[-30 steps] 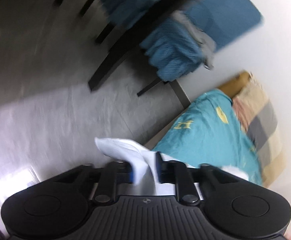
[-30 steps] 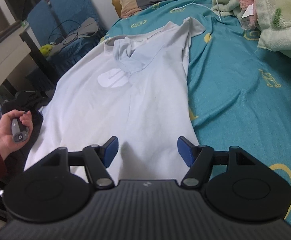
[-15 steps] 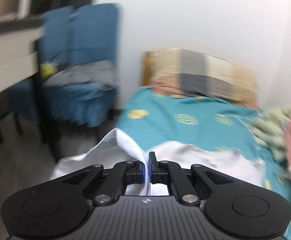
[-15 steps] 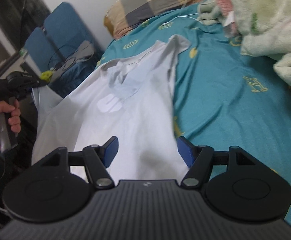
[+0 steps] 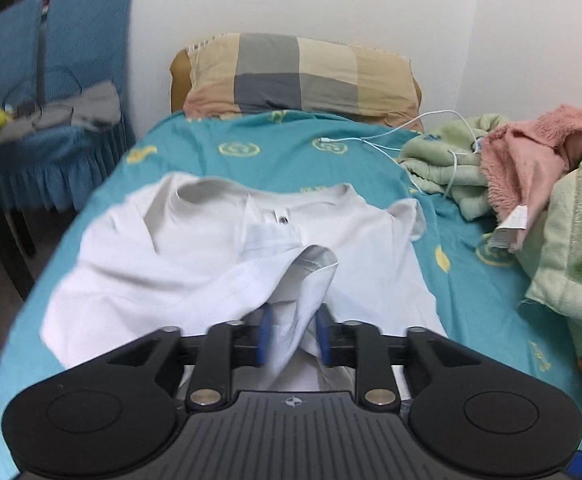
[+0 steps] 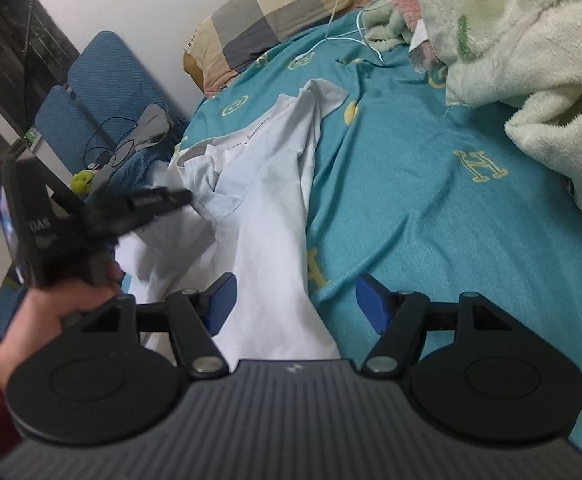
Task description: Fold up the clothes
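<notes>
A white T-shirt [image 5: 171, 264] lies collar-away on the teal bed sheet [image 5: 471, 280], its left side folded in over the body. My left gripper [image 5: 294, 336] hovers over the middle of the shirt. Its jaws are opening, and a loose fold of the shirt's edge [image 5: 307, 288] still hangs between the blue pads [image 5: 265, 336]. In the right wrist view the shirt [image 6: 275, 200] runs up the bed, and a hand [image 6: 51, 312] holds the blurred left tool above its left side. My right gripper [image 6: 295, 300] stands open over the shirt's near right edge, gripping nothing.
A checked pillow [image 5: 299, 76] lies at the head of the bed. Green and pink blankets [image 5: 531, 168] and a white cable [image 5: 411, 136] crowd the right side; a pale fleece blanket [image 6: 511, 40] lies close to my right gripper. Blue chairs [image 5: 71, 80] stand left of the bed.
The left gripper swung from beside the bed to over the shirt, dragging the shirt's edge across the body, and its jaws parted. The right gripper drifted slightly and stayed open.
</notes>
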Available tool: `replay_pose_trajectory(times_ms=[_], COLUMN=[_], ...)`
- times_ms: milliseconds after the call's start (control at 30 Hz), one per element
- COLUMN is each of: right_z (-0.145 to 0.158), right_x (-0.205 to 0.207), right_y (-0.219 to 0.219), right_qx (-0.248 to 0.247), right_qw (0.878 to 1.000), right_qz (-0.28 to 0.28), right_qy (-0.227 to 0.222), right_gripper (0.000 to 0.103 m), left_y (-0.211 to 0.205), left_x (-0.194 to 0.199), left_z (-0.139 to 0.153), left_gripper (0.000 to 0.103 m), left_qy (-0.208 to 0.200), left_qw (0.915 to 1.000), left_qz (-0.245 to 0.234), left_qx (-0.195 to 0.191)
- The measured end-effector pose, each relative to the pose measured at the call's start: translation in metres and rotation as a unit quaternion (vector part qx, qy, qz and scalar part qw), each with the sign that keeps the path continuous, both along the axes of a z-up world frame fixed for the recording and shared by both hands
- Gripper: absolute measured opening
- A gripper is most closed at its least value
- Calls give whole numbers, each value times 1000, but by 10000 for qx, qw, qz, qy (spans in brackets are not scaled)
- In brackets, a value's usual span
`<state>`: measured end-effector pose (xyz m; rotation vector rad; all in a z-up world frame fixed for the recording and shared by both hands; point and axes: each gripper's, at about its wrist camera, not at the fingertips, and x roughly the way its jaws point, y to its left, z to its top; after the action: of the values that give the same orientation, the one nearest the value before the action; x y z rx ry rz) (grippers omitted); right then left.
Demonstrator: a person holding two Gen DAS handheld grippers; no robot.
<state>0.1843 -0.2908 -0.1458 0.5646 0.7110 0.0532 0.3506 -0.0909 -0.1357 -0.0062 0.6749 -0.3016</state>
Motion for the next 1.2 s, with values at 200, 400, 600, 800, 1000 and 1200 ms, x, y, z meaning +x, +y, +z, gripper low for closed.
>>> replay_pose_trajectory(times_ms=[200,400,600,800,1000,1200], right_z=[0,11,32,60,70,32], right_x=[4,-4,-25,-39,22,109], right_y=[4,15,42,75,136,214], right_qx=[-47,-182,-760,-973,-1478,-2454], right_qw=[9998,9973,9837,9669,9466,9122], right_qz=[130,420,1014,1618,2301,3096], right_qy=[-111,-569,-1275,-1715,-1704,-1089], right_gripper=[69,69,68,66,66,63], left_y=[31,67,94,113,161,191], left_x=[-71,-173,-245,-256,-250,-238], left_z=[25,91,126,127,112,92], left_gripper=[51,64,67,67,67,66], left_qy=[16,-89,-162,-431,-343,-9], left_qw=[9999,9990,9980,9978,9965,9948], left_qz=[-26,281,550,464,695,765], left_qx=[105,324,-284,-187,-306,-670])
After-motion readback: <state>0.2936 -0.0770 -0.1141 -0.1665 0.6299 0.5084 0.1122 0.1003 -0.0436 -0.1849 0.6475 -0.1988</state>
